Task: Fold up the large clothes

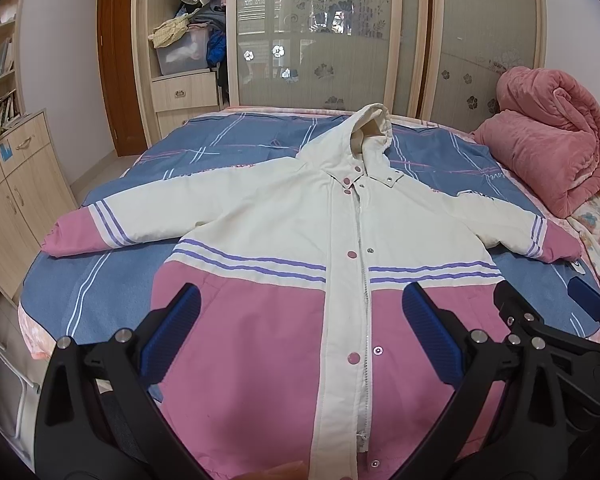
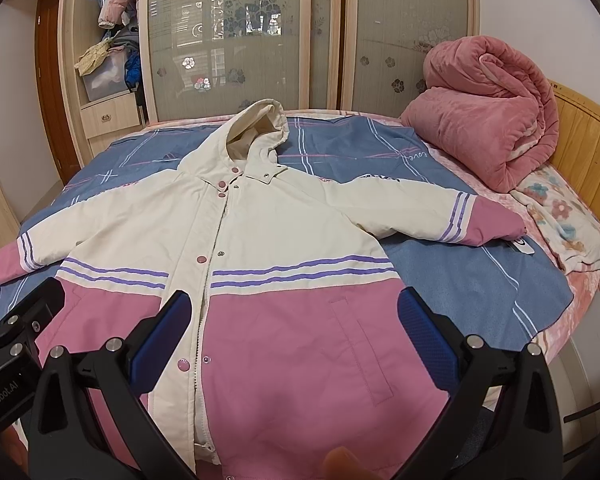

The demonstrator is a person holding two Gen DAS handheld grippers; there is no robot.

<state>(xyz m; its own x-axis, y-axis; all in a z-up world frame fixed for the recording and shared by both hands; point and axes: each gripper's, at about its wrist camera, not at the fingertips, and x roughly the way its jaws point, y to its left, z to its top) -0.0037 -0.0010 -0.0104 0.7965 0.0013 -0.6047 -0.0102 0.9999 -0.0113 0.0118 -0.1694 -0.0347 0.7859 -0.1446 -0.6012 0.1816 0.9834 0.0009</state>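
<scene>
A cream and pink hooded jacket (image 1: 284, 216) lies flat, front up, on the bed, sleeves spread to both sides, hood toward the wardrobe. The same jacket (image 2: 260, 232) fills the right wrist view. My left gripper (image 1: 300, 332) hovers open above the pink hem, left of the zipper line, holding nothing. My right gripper (image 2: 294, 336) is also open above the hem's right half, over the pocket seam. The right gripper (image 1: 552, 312) shows at the right edge of the left wrist view. At the left edge of the right wrist view, the left gripper (image 2: 4, 308) shows.
A blue plaid bedsheet (image 1: 228, 148) covers the bed. A rolled pink quilt (image 1: 548, 148) sits at the far right by a floral pillow (image 2: 568, 216) and a wooden headboard (image 2: 588, 128). Wardrobe doors (image 1: 312, 32) stand behind; a cabinet (image 1: 16, 184) flanks the bed's left side.
</scene>
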